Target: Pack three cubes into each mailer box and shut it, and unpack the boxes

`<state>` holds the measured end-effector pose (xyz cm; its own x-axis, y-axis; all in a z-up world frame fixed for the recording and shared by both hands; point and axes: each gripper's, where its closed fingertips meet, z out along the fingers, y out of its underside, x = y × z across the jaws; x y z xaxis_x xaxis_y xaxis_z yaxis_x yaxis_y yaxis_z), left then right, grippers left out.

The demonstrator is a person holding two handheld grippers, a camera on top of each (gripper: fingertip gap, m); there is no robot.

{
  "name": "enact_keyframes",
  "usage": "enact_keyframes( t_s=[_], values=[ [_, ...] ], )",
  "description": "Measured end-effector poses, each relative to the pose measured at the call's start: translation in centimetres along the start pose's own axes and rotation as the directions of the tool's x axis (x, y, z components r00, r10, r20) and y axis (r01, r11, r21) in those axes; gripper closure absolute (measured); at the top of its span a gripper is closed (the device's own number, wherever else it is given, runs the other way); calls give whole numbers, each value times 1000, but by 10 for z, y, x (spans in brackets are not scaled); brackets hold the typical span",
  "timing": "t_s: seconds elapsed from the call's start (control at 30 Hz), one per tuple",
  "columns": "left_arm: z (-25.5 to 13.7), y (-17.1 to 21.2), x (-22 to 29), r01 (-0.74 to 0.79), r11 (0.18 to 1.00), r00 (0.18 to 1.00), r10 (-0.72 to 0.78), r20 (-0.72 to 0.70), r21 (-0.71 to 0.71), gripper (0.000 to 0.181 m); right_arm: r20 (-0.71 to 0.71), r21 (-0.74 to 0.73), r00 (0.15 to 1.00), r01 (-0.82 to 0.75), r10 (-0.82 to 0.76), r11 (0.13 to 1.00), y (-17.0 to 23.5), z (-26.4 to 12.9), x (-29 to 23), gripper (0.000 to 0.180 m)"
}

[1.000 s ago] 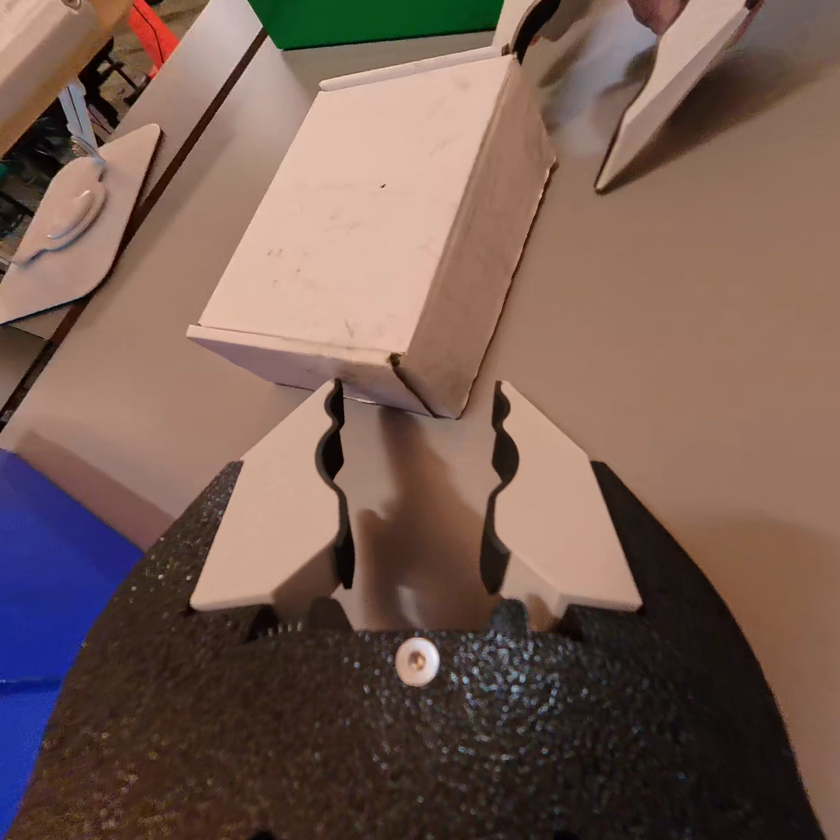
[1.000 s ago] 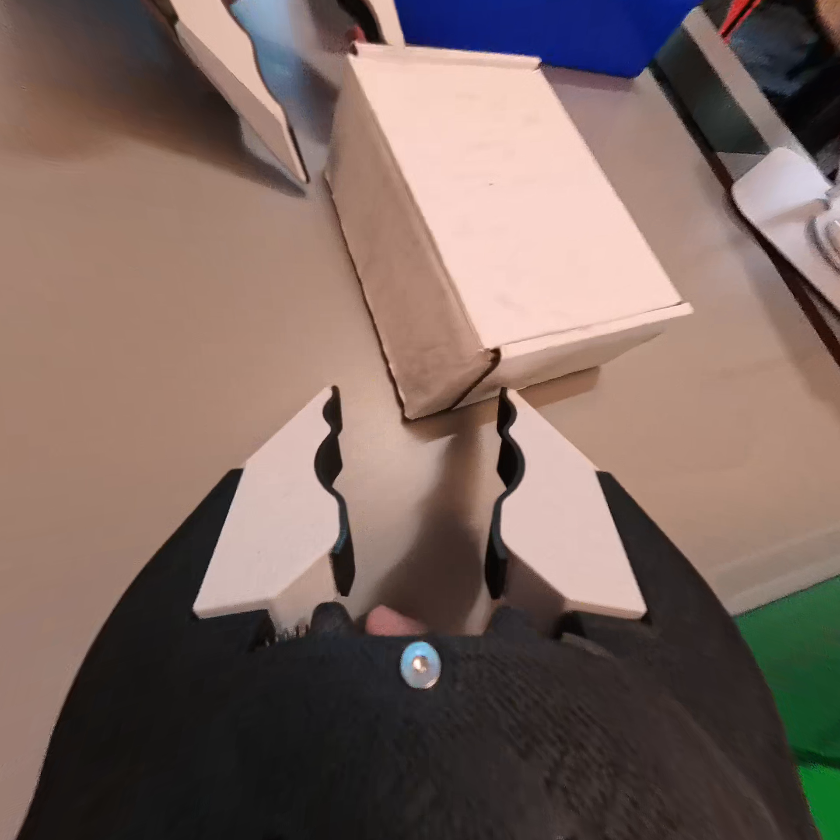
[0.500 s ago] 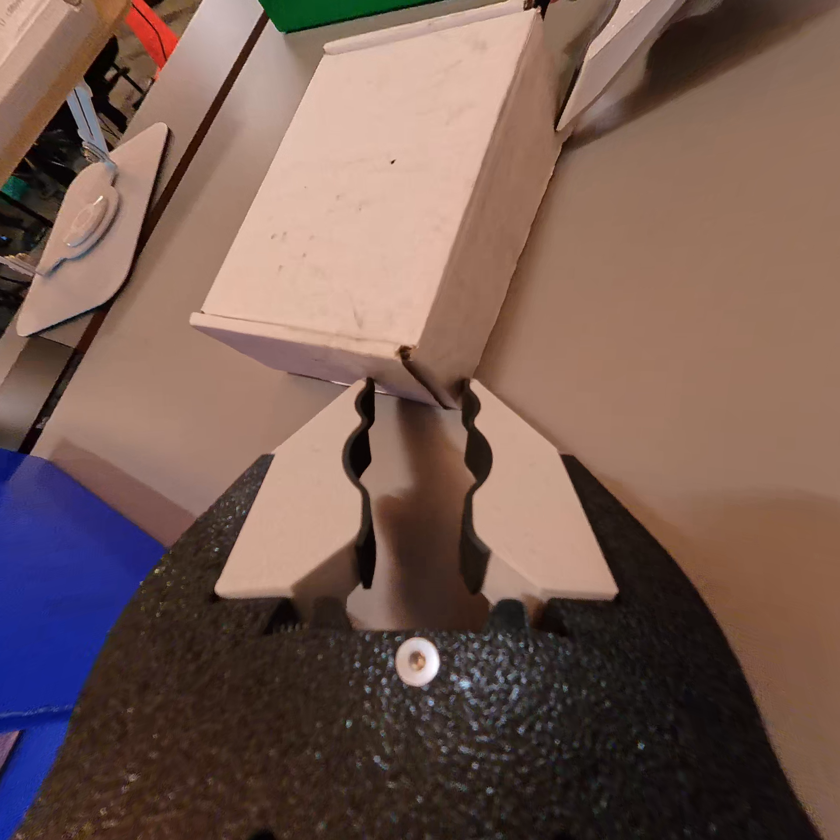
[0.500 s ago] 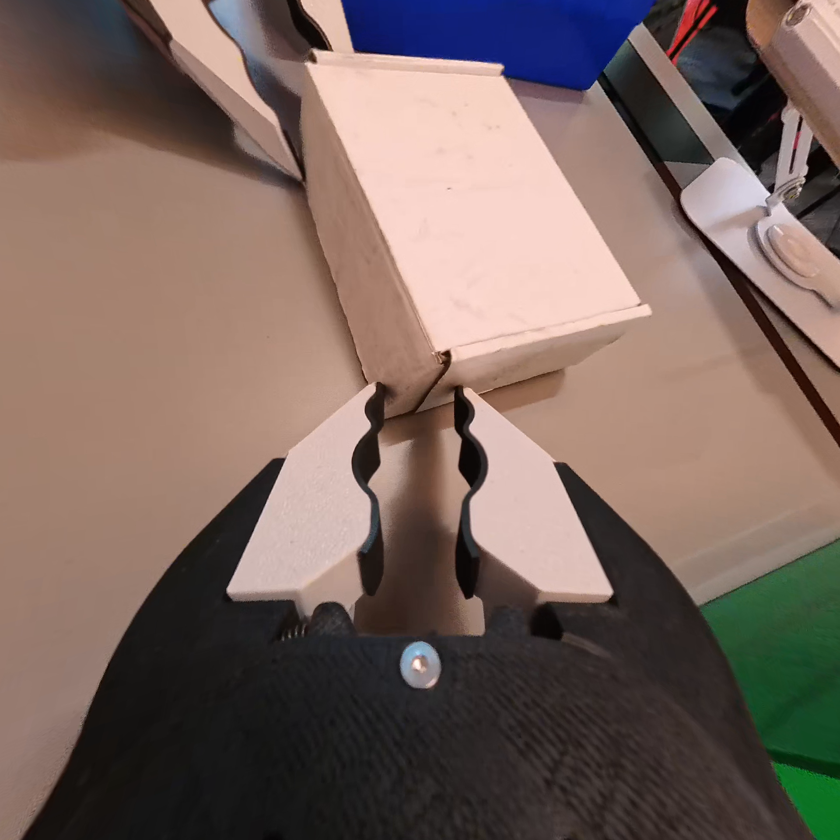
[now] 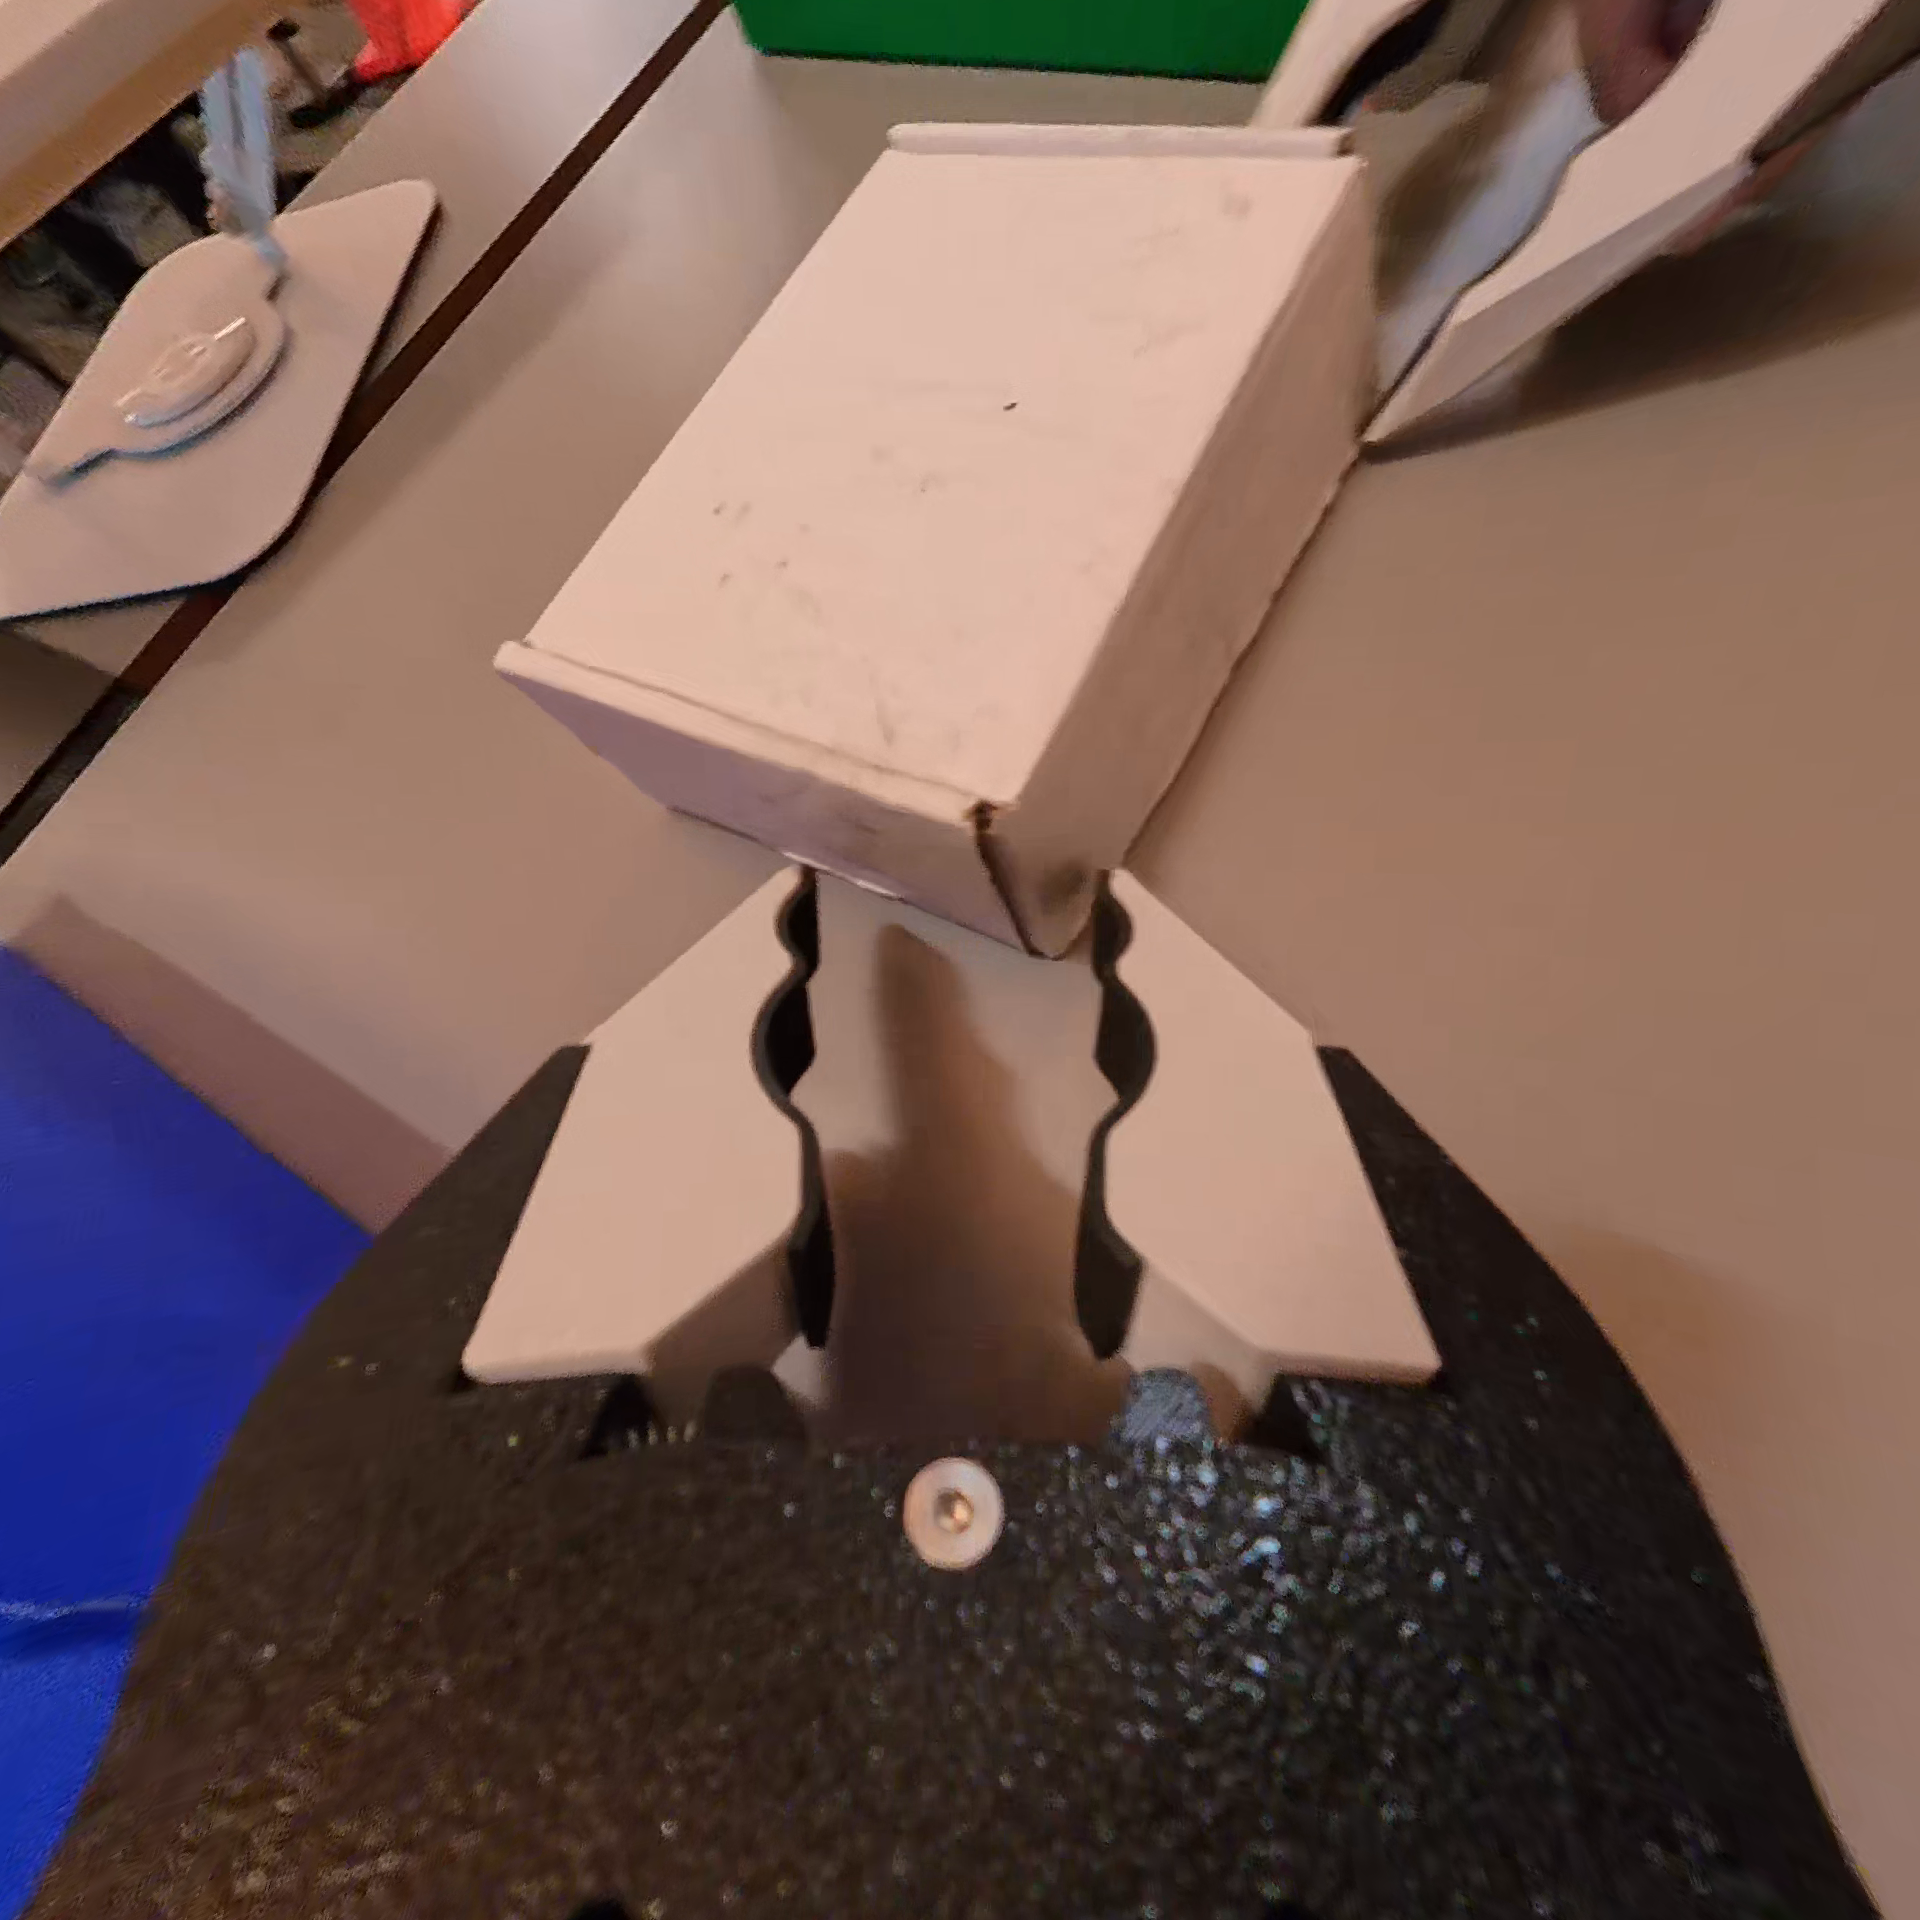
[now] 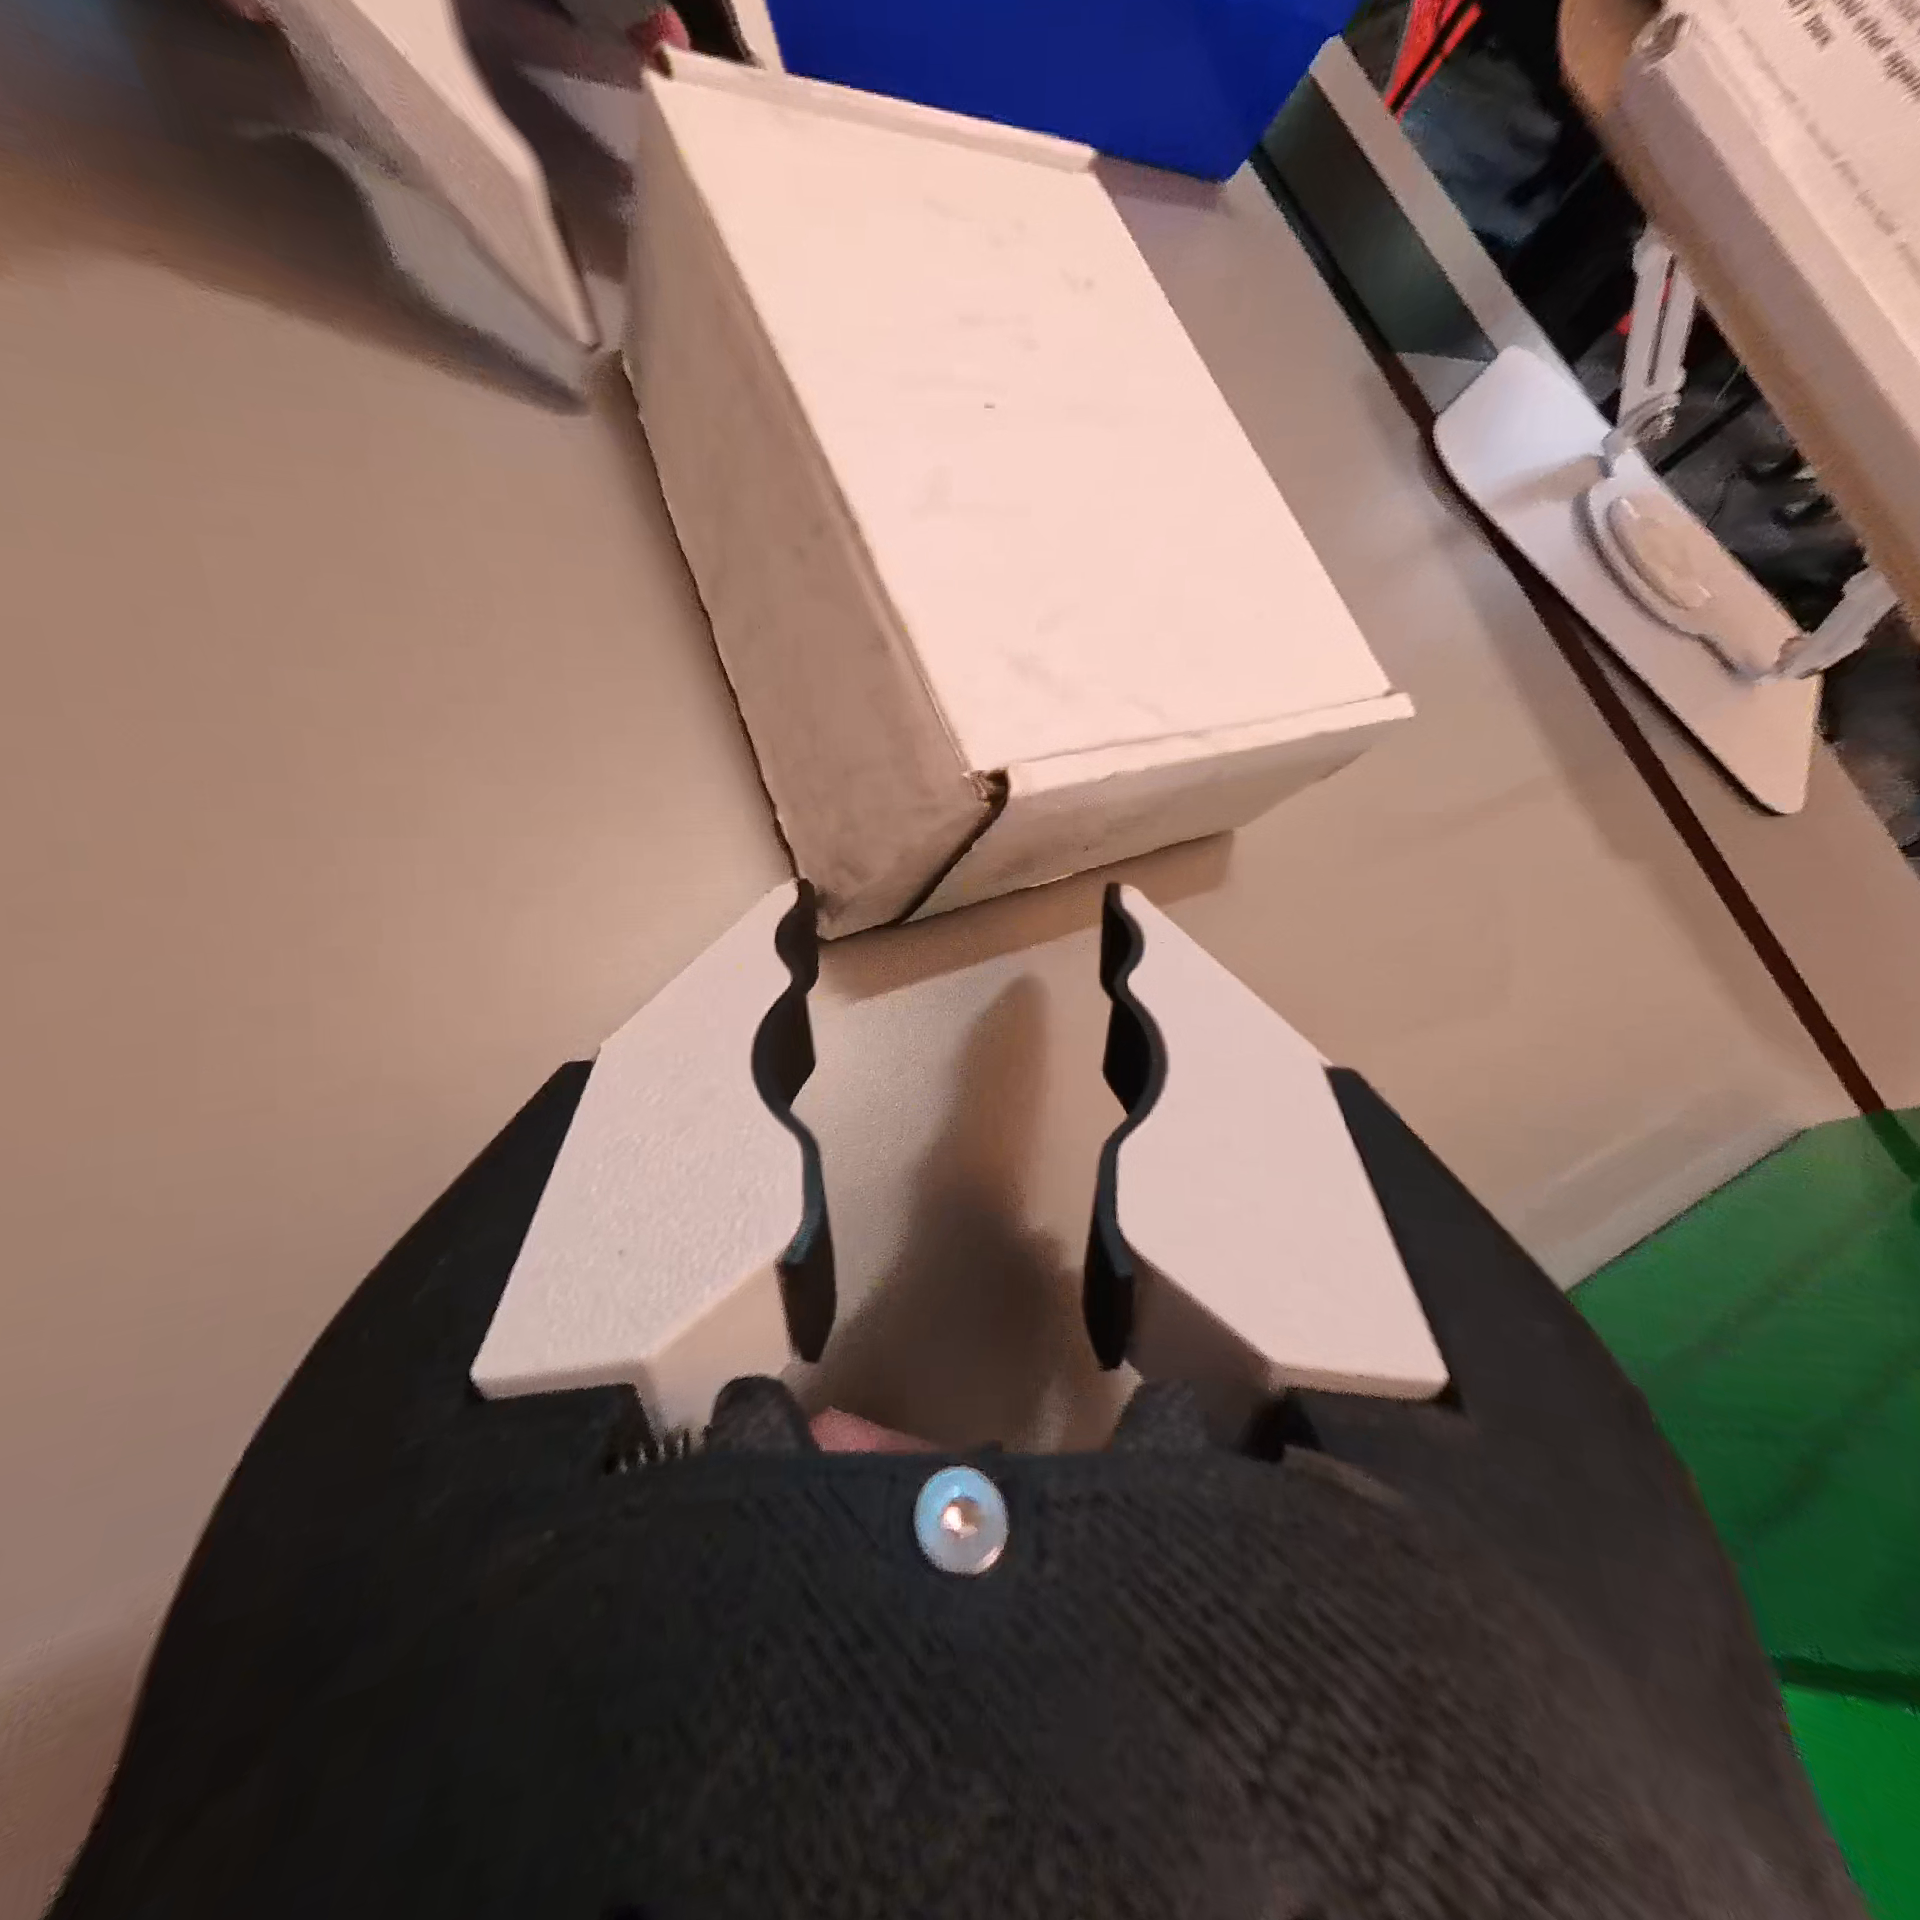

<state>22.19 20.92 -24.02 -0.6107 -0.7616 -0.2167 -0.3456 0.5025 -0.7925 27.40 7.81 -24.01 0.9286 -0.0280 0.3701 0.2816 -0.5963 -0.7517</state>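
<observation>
A shut white mailer box (image 5: 935, 499) lies on the tan table (image 5: 1558, 831). My left gripper (image 5: 954, 904) is open, with the box's near corner between its fingertips. My right gripper (image 5: 1392, 353) shows at the box's far right corner. In the right wrist view the same box (image 6: 987, 436) lies ahead. My right gripper (image 6: 954, 914) is open, its left fingertip beside the box's near corner. The left gripper (image 6: 613, 291) shows blurred at the far corner. No cubes are in view.
A blue bin (image 5: 125, 1247) stands at the left near my left gripper and shows again far off (image 6: 1039, 73). A green bin (image 5: 1018, 31) stands behind the box and shows again at the lower right (image 6: 1766, 1403). A flat white plate with a metal clamp (image 5: 197, 416) lies past the table's edge.
Both grippers narrowed at the box's opposite corners half a second ago and have now opened wider again. The box has turned a little on the table.
</observation>
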Motion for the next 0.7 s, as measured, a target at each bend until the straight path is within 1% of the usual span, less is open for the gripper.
enact_keyframes(
  t_s=[0.1, 0.17, 0.27, 0.4, 0.53, 0.7],
  values=[
    [4, 4, 4, -27, 999, 1000, 26, -12, -36, 145, 62, -6, 998, -1, 1, 1000, 0, 1, -7, 138],
    [5, 6, 5, -62, 997, 998, 62, -6, -49, 144, 77, -7, 997, 1, 0, 1000, 0, 2, -9, 143],
    [6, 6, 6, -104, 993, 995, 103, -7, -50, 143, 72, -3, 997, 4, -4, 1000, 0, 1, -8, 140],
    [6, 6, 5, -103, 993, 995, 102, -7, -51, 144, 74, -7, 997, -5, 5, 1000, 4, -2, -5, 139],
    [7, 6, 6, -102, 994, 995, 100, -23, -50, 144, 95, -13, 995, -2, 3, 1000, 4, 0, -8, 149],
    [9, 7, 5, -95, 994, 995, 93, -36, -53, 146, 92, -3, 996, -19, 19, 1000, 2, 1, -5, 141]
  ],
)
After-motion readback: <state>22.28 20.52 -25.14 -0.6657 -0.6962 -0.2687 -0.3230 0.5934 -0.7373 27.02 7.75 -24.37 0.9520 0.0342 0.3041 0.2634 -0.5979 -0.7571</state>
